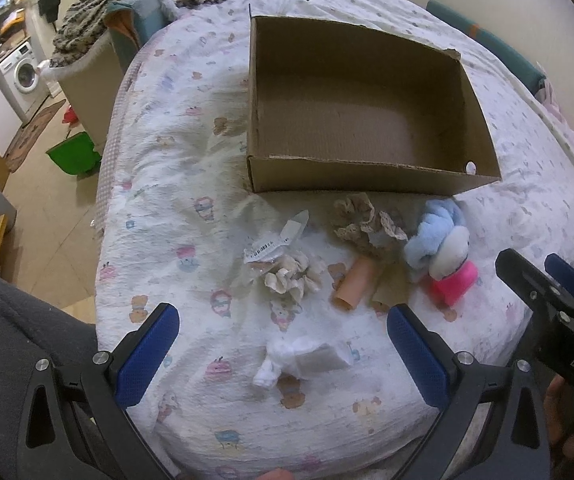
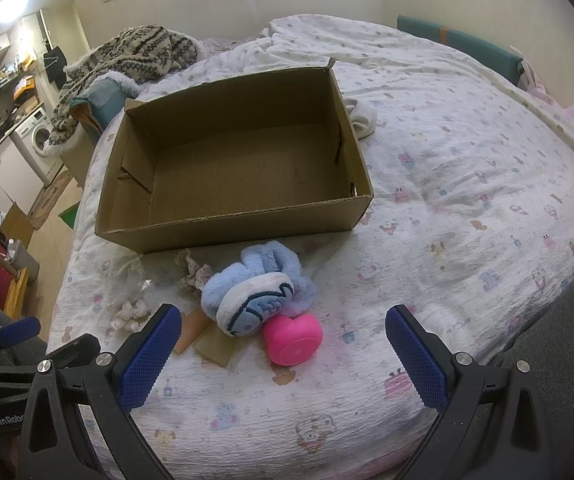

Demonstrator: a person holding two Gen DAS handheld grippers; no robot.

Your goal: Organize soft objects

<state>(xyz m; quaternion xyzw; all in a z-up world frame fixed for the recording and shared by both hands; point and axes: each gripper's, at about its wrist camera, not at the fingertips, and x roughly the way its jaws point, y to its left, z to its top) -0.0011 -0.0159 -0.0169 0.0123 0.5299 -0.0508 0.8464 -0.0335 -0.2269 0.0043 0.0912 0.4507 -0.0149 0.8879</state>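
Observation:
An open, empty cardboard box sits on the bed. In front of it lie a blue plush slipper, a pink heart-shaped object, a beige patterned scrunchie, a cream scrunchie with a tag, a peach tube and a white cloth piece. My left gripper is open above the white cloth. My right gripper is open just short of the pink object and slipper.
The bed has a white printed quilt. A knitted blanket lies at the far left corner. White socks lie behind the box. A green bin and a washing machine stand on the floor at the left.

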